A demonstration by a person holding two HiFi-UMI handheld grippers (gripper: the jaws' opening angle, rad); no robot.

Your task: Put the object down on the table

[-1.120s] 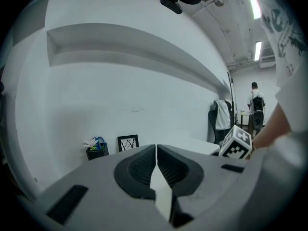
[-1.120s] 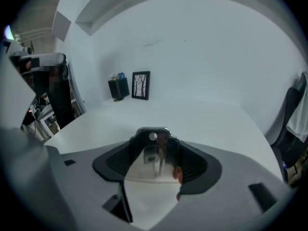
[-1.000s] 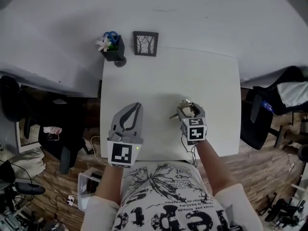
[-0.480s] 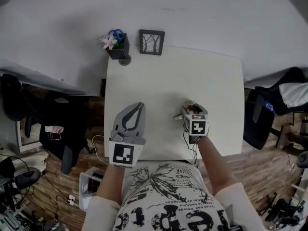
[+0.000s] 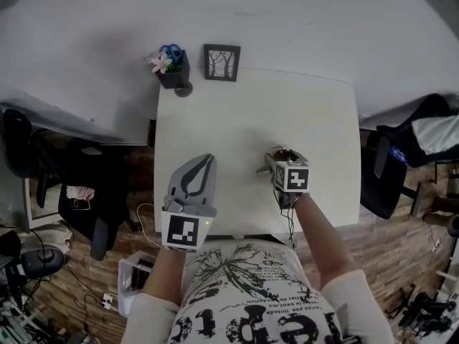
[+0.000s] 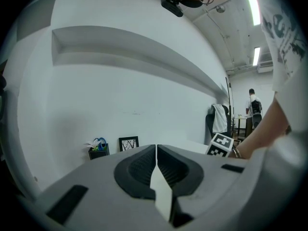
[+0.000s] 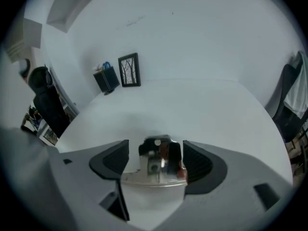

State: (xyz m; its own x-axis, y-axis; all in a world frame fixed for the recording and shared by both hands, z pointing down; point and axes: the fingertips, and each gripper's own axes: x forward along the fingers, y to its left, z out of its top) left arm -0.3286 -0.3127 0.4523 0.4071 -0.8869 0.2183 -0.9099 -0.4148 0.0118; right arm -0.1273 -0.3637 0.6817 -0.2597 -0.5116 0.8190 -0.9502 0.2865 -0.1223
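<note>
The fingers (image 7: 111, 160) of the right gripper (image 7: 155, 144) are being parted around a shiny metal object (image 7: 161, 163), which is seen low at the front right of the white table (image 5: 237, 113). The left gripper (image 6: 156, 148) has its jaws pressed together on nothing. Black lettering on the shirt (image 5: 244, 292) is seen upside down and cannot be read.

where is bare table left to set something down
Bare: middle and far right of the table, right of the picture frame. Crowded: flower pot and frame far left; near edge, left hand-held gripper and right hand-held gripper, jaws opening round a metal object.
</note>
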